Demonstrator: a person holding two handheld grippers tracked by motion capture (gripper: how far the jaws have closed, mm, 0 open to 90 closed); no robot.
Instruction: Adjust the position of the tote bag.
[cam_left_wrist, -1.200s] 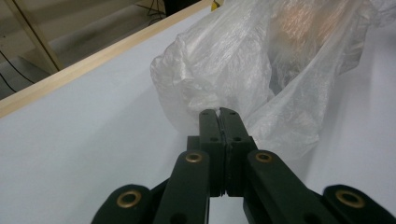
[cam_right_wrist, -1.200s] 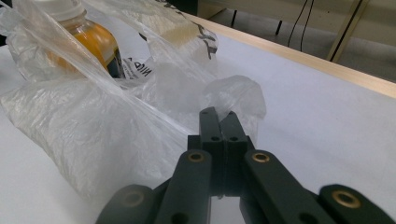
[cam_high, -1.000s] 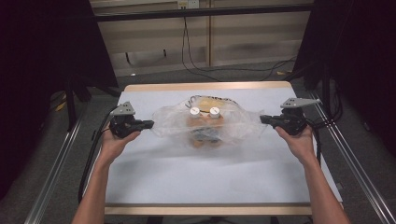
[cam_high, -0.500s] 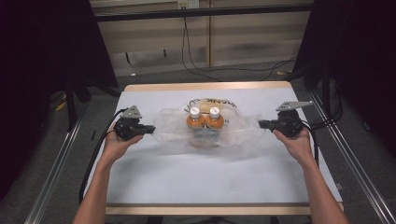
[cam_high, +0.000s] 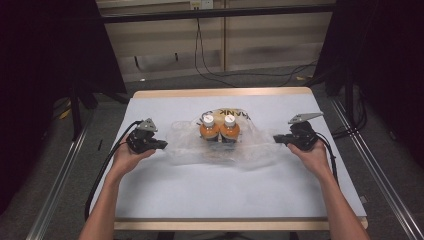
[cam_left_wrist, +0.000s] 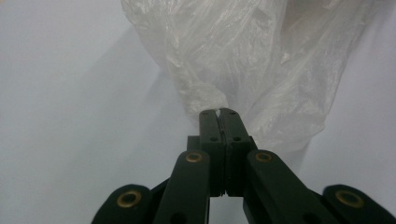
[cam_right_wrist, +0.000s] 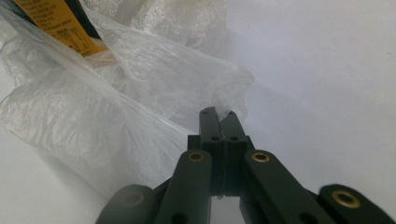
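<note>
Two bare forearms come up from the near edge of the worktop, spread wide, palms cupped under their tools. The person's left hand carries the left hand-held gripper, pointing inward toward the middle; the right hand carries the right hand-held gripper, pointing back the other way, its grey plate tilted up on top. Black cables trail from both toward the person.

Each one is clenched on plastic. In the left gripper view the jaws meet flat with a gathered twist of film pinched at their tips; in the right gripper view the jaws likewise press together on a crumpled fold.

Between them lies the clear plastic bag, thin, wrinkled and cloudy white, pulled out sideways across the middle of the pale sheet and resting on it. Inside it, toward the far side, two orange bottles with white caps stand side by side, touching. Dark lettering on the bag shows just beyond them. A yellow label shows through the film in the right gripper view.
</note>
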